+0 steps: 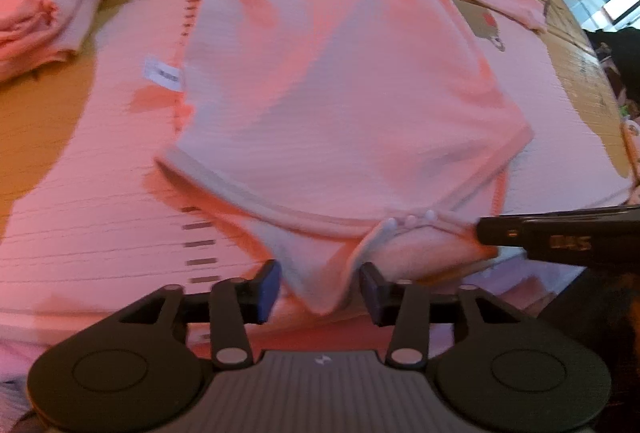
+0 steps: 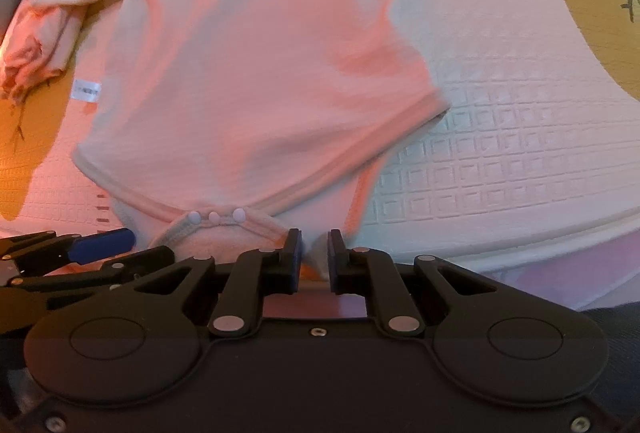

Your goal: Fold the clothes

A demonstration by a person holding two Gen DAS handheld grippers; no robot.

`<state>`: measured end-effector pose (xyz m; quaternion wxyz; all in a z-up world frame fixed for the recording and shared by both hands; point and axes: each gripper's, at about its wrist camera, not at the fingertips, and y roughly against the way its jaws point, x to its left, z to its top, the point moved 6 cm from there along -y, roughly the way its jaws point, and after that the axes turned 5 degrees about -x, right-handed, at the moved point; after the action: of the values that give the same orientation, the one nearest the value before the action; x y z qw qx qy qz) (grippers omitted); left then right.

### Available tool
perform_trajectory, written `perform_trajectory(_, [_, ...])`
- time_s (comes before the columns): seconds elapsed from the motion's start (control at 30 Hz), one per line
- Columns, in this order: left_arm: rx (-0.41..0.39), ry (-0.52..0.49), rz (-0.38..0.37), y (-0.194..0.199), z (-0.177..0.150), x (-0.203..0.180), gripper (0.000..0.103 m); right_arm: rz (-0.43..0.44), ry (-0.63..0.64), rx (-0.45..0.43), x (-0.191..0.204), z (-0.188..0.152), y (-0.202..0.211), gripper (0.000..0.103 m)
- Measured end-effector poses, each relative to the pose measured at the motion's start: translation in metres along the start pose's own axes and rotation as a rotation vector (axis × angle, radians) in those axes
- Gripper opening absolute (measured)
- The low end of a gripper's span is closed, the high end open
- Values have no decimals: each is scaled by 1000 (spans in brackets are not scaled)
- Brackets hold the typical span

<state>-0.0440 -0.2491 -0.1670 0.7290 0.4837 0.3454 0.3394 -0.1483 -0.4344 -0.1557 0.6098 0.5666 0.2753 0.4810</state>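
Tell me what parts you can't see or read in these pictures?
- Label beside the pink bodysuit: print too blurred, both views.
- Bodysuit's neck: cut off by the top edge, left wrist view.
- Bodysuit's bottom tip: hidden behind the right gripper fingers, right wrist view.
- Crumpled pink cloth: cut by the left edge.

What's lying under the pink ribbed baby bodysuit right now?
The pink ribbed baby bodysuit lies spread on an embossed pink play mat with brown animal prints. A white label pokes out beside its left edge. Whatever else sits beneath the fabric is covered.
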Motion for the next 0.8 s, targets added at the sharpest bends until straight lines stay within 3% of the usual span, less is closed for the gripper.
perform_trajectory(0.27, [-87,46,22,34,24,13,54,-5,-9,-108,-5,27,43,11])
perform_trajectory(0.5, [-180,65,63,58,63,17,64,-5,7,-205,-3,71,72,18])
perform_trajectory(0.67, [-216,82,77,59,98,15,65,-6,-14,-237,-6,108,71,27])
perform_trajectory(0.8, [-236,99,89,51,130,14,65,-5,-39,-244,-10,142,59,27])
